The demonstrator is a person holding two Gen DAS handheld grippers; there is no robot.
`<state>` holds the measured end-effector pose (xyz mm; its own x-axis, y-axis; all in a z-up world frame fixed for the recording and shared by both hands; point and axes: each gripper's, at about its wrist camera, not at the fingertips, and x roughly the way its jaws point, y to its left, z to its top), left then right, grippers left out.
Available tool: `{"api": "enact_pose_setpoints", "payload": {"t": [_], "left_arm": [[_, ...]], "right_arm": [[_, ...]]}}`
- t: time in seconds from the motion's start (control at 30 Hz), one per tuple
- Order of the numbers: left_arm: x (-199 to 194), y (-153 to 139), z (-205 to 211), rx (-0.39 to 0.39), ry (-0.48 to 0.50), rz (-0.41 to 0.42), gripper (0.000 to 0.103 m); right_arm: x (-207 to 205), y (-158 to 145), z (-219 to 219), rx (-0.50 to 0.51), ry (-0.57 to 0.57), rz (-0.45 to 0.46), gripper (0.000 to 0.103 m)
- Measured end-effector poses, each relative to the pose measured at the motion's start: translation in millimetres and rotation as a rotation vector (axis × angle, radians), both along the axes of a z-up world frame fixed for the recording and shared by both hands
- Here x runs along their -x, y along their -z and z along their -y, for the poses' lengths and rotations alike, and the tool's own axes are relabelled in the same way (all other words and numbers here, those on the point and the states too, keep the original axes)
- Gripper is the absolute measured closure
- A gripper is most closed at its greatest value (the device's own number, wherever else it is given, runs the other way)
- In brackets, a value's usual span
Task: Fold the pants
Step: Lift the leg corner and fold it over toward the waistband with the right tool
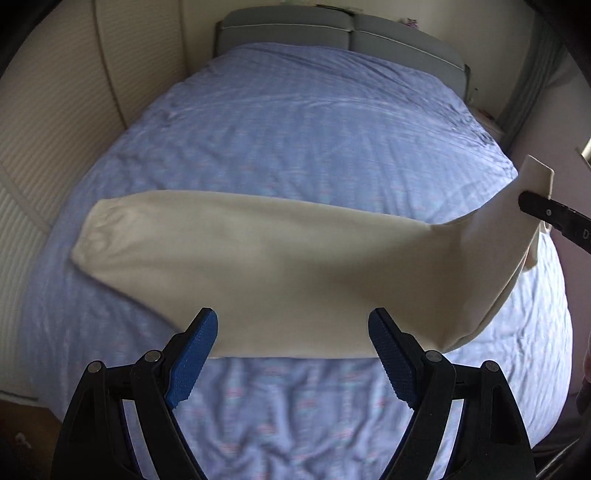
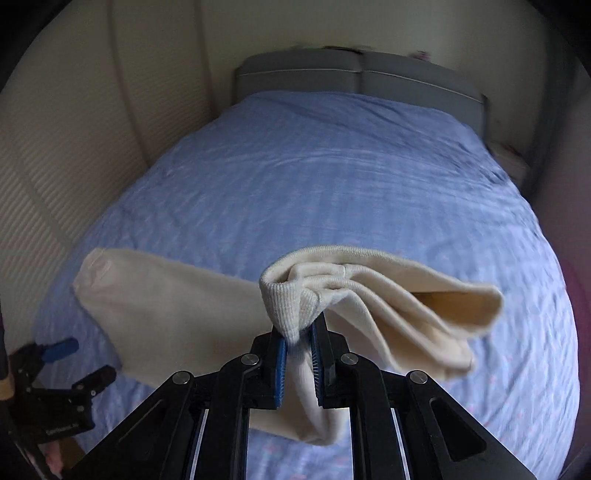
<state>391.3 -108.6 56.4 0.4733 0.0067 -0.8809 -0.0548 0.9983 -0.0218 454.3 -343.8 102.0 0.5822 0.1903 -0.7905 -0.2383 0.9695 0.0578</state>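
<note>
Bedroom with a blue bedspread [image 1: 295, 129] filling both views, grey headboard [image 1: 332, 29] sitting at the far end. Cream pants [image 1: 258, 251] are lying across the near half, cuff end at left, waistband end lifting off at right. Left gripper [image 1: 291, 332] is hovering wide open over the near edge, holding nothing. Right gripper [image 2: 298, 343] is clamping the ribbed waistband [image 2: 291, 299], raised.

The far half of the bed [image 1: 314, 122] is bare blue cover, so a hand can pass there freely. The cream pants [image 1: 258, 258] lie across the middle and block the way from side to side. Near the camera, more bare cover is free. A wall [image 1: 55, 110] closes the left side, and the grey headboard [image 1: 332, 29] closes the far end.
</note>
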Motion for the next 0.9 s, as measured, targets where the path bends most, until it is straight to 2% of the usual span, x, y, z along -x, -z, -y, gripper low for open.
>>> {"api": "enact_pose_setpoints", "payload": {"t": [0.17, 0.27, 0.4, 0.47, 0.63, 0.73, 0.77, 0.83, 0.9], "left_arm": [[11, 0, -80, -0.007, -0.035, -0.026, 0.019], [12, 5, -116, 0.003, -0.056, -0.045, 0.019], [10, 15, -153, 0.004, -0.062, -0.065, 0.019], [9, 19, -165, 0.009, -0.074, -0.075, 0.019], [-2, 29, -188, 0.026, -0.095, -0.09, 0.019], [-7, 29, -191, 0.006, -0.088, -0.083, 0.019], [-9, 28, -192, -0.001, -0.087, -0.078, 0.019], [-11, 27, -193, -0.014, -0.083, -0.074, 0.019], [-13, 25, -194, -0.021, -0.068, -0.067, 0.019]], "right_arm": [[-2, 25, -104, 0.008, -0.144, -0.1, 0.09], [-2, 58, -164, 0.034, -0.212, -0.197, 0.09], [4, 106, -222, 0.105, -0.273, -0.31, 0.09], [12, 118, -242, 0.129, -0.303, -0.335, 0.09], [18, 137, -276, 0.109, -0.373, -0.374, 0.089], [11, 159, -281, 0.101, -0.332, -0.457, 0.08], [10, 165, -282, 0.078, -0.315, -0.484, 0.071], [13, 166, -277, 0.029, -0.299, -0.523, 0.057], [24, 152, -270, -0.047, -0.302, -0.537, 0.055]]}}
